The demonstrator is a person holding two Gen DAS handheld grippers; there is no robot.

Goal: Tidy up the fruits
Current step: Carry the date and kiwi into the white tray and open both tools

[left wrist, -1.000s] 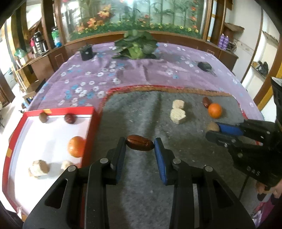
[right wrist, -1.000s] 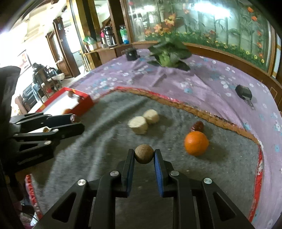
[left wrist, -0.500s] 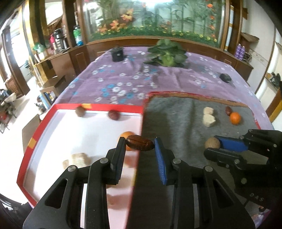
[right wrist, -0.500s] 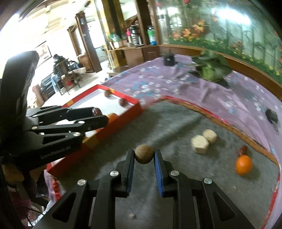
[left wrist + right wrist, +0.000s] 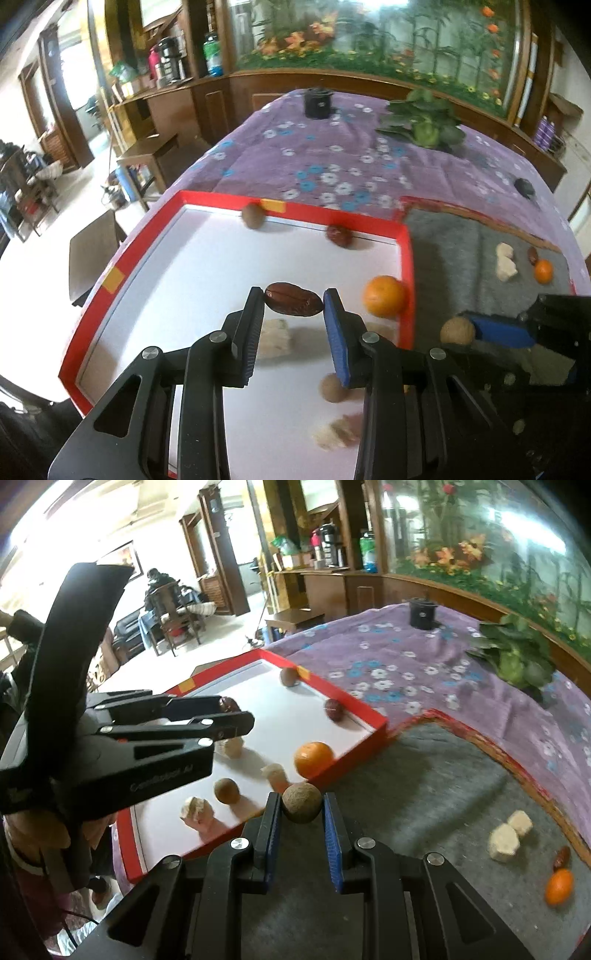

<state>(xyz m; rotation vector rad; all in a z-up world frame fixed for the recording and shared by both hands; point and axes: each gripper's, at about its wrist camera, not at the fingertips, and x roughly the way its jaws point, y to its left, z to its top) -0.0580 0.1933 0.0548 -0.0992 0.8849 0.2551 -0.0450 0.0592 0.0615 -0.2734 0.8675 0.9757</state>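
My left gripper (image 5: 293, 304) is shut on a dark brown date (image 5: 293, 303) and holds it above the white floor of the red-rimmed tray (image 5: 110, 275). My right gripper (image 5: 301, 806) is shut on a round brown fruit (image 5: 301, 802) just outside the tray's near right edge (image 5: 354, 753); it also shows in the left wrist view (image 5: 457, 331). In the tray lie an orange (image 5: 384, 296), a red date (image 5: 338, 235), a brown round fruit (image 5: 253, 216) and pale chunks (image 5: 273, 338). The left gripper shows in the right wrist view (image 5: 236, 716).
On the grey felt mat (image 5: 424, 775) lie two pale chunks (image 5: 504, 842), a small date (image 5: 561, 857) and an orange (image 5: 559, 886). A purple flowered cloth (image 5: 332, 162) covers the table, with a leafy plant (image 5: 424, 123), a black cup (image 5: 317, 101) and a small black object (image 5: 524, 185).
Both grippers have moved left with their fruits. The left one went from the mat to over the tray; the right one came up to the tray's edge.
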